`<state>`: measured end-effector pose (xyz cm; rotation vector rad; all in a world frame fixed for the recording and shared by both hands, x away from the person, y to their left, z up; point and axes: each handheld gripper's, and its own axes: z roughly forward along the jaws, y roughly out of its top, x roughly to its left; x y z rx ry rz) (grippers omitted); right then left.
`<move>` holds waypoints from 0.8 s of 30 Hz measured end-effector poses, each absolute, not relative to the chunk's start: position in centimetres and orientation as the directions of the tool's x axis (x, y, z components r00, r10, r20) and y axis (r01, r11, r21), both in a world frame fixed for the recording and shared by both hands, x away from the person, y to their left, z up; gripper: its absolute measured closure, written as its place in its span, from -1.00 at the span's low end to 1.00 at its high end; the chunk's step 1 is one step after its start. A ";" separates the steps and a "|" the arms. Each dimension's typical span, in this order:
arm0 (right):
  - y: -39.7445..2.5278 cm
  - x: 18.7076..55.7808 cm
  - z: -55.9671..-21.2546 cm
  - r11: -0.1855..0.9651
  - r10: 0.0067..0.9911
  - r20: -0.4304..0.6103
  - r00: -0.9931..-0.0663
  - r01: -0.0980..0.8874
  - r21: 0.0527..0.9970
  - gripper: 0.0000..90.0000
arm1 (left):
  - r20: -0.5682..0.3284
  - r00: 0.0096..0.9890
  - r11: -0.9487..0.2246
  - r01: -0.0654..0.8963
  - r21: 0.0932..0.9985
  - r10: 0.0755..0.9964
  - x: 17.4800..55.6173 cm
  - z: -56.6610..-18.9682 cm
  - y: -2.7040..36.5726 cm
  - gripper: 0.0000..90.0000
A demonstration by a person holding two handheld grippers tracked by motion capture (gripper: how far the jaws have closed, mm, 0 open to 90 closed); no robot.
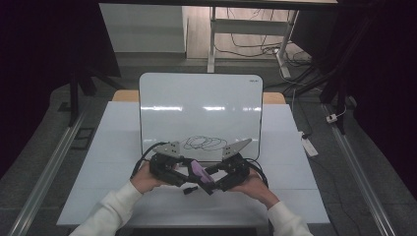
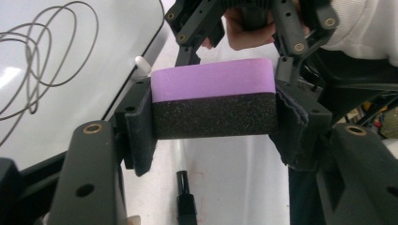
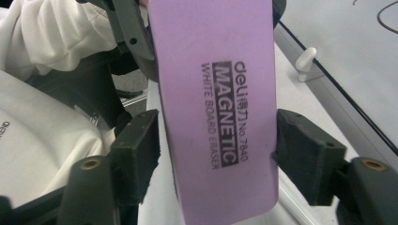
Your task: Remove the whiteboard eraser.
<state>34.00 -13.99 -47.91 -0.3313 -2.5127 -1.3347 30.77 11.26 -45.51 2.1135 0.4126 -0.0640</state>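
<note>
A purple whiteboard eraser (image 1: pixel 199 171) with a black felt underside is held above the table's near edge, between both grippers. In the left gripper view the eraser (image 2: pixel 213 101) spans the gap, and my left gripper (image 2: pixel 213 126) is shut on its two sides. In the right gripper view its printed purple face (image 3: pixel 216 108) stands between the pads of my right gripper (image 3: pixel 216 154), and both pads touch its long edges. From above, the left gripper (image 1: pixel 193 172) and right gripper (image 1: pixel 210 178) meet tip to tip at the eraser.
A whiteboard (image 1: pixel 201 108) with a black scribble (image 1: pixel 204 142) lies flat on the white table (image 1: pixel 108 162) just beyond the grippers. A black marker (image 2: pixel 185 201) lies on the table under the eraser. A small white knob (image 3: pixel 307 58) sits by the board's edge.
</note>
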 end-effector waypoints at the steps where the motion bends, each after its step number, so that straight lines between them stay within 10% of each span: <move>1: -13.9 34.0 -47.9 0.547 0.069 0.344 -0.936 0.325 0.772 -0.22 | -0.204 0.943 -0.495 0.314 0.810 0.264 30.7 -45.5 11.3 -0.14; 24: -14.5 33.0 -47.1 0.504 0.198 0.213 -0.957 0.286 0.815 -0.12 | -0.260 0.891 -0.383 0.403 0.831 0.371 30.5 -45.2 13.2 -0.45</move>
